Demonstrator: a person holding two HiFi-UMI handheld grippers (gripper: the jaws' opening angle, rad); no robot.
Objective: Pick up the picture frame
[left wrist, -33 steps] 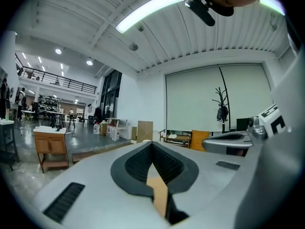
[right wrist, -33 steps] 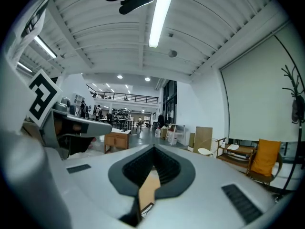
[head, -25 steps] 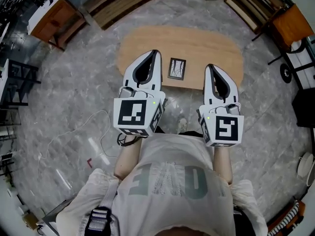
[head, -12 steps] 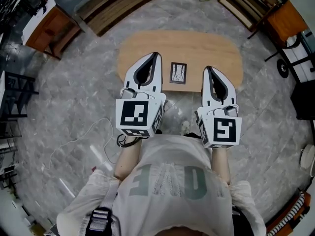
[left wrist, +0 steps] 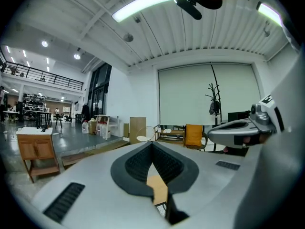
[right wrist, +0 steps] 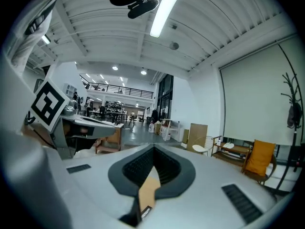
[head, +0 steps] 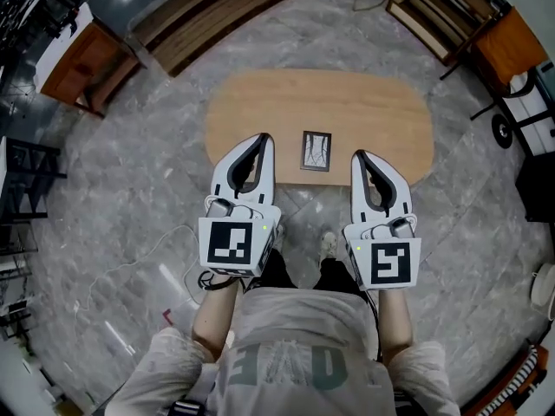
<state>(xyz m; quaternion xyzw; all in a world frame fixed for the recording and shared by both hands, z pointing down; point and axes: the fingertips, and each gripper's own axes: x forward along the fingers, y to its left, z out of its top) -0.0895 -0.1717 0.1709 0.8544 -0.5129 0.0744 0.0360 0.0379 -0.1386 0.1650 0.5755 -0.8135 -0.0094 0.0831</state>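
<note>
- One picture frame (head: 316,151), centre of the head view.
- One oval wooden table (head: 373,102), upper centre.
- Two grippers: left gripper (head: 263,139) left of centre, right gripper (head: 357,156) right of centre.
- Two marker cubes (head: 232,243), one per gripper.
- Two orange-brown wooden units (head: 82,59), upper left and upper right.
- One white cable (head: 130,250), lower left.
- One person (head: 295,345), bottom centre.

Pic frame (head: 316,151) lies flat nr near edge of table (head: 364,102); bare wood on L, R and far side, so open from above and all sides. L gripper (head: 262,139) and R gripper (head: 357,156) flank it, each apart from it. Floor obstacles: desk (head: 78,59) upper L, black rack (head: 26,172) far L, cable (head: 130,250) near L. All well apart from table.
</note>
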